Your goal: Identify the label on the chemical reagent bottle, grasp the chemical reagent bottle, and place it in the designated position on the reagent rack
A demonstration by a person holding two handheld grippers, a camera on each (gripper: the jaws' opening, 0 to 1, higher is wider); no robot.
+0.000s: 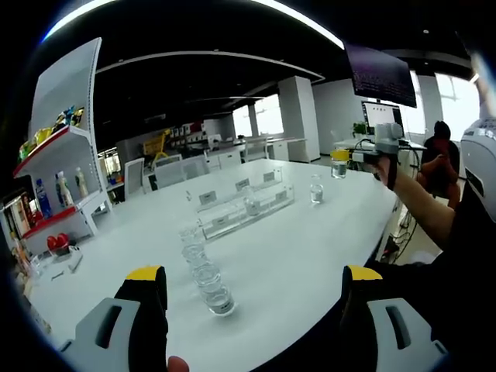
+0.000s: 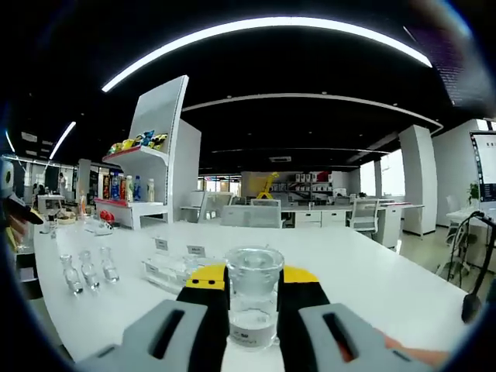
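The right gripper (image 2: 252,310) clenched a reagent bottle (image 2: 253,304) beyond the rack (image 2: 167,269); keeping it upright seemed wise.

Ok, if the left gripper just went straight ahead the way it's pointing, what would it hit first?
Probably the nearest small glass bottle in the row on the white table, just ahead between the open left gripper jaws, though depth is uncertain.
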